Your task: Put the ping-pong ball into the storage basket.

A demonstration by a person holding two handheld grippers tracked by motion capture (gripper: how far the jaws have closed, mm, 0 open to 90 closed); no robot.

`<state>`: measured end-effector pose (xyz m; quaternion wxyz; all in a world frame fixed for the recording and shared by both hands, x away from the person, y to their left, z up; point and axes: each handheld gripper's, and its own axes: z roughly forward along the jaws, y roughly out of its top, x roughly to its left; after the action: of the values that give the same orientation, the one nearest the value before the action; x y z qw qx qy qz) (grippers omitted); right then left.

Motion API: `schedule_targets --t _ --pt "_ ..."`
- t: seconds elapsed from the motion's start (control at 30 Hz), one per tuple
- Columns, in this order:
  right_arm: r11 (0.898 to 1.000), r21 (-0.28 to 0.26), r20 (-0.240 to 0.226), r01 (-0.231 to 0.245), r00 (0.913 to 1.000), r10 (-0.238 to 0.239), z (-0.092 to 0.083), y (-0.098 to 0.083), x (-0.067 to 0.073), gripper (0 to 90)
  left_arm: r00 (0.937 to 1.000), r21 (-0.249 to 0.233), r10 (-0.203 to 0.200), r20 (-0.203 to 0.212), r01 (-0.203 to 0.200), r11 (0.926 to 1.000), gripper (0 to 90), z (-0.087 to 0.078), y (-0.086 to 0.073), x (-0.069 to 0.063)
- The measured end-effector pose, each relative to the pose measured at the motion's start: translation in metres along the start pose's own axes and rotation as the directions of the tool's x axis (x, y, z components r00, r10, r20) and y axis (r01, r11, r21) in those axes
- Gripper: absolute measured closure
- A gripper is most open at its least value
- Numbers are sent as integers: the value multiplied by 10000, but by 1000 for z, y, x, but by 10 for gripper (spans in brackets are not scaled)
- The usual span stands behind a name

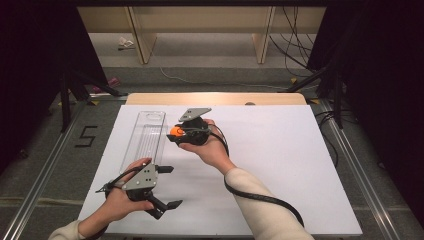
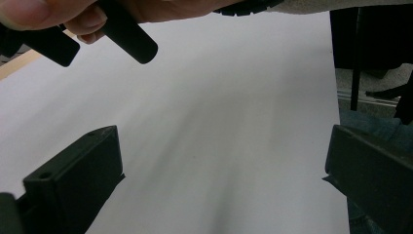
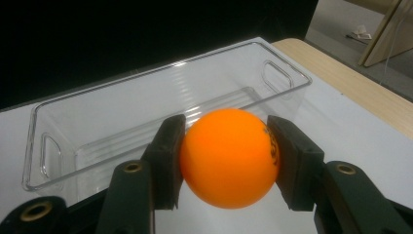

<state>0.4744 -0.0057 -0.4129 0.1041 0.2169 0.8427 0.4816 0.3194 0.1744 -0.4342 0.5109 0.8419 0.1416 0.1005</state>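
- Dark-curtained room, grey floor with cables; a white sheet (image 1: 280, 165) covers the tabletop, with a strip of bare wood showing along the far edge.
- A clear plastic tray (image 1: 145, 135) lies lengthwise near the sheet's left edge, running from the far-left corner toward the near side. It looks empty, and has a cut-out handle at each end.
- The right gripper (image 3: 226, 161) is clamped on an orange ball (image 3: 228, 157), one pad on either side at about the ball's widest part. In the high view the ball (image 1: 175, 131) sits just beside the tray's right wall, held above the sheet.
- The left gripper (image 1: 167, 186) hangs near the sheet's near-left corner with its jaws spread wide and nothing between them; in its own view there is bare sheet under the jaws.
- Step in hand, as I judge it: carry the ball over the tray wall and set it inside.
- To do it well: lift clear of the rim, bring the ball over the tray's middle, lower it close to the floor before letting go, since a light ball will likely bounce or roll.
- Open the jaws slowly and evenly. The tray is light, so avoid knocking its wall; the left gripper could steady the near end.
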Motion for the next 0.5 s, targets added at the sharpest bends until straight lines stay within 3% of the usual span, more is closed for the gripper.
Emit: schedule_targets --t 0.5 --pt "10000 83 -110 51 9999 -50 8 4 1 516 10000 7 -3 4 3 10000 0 0 0 0"
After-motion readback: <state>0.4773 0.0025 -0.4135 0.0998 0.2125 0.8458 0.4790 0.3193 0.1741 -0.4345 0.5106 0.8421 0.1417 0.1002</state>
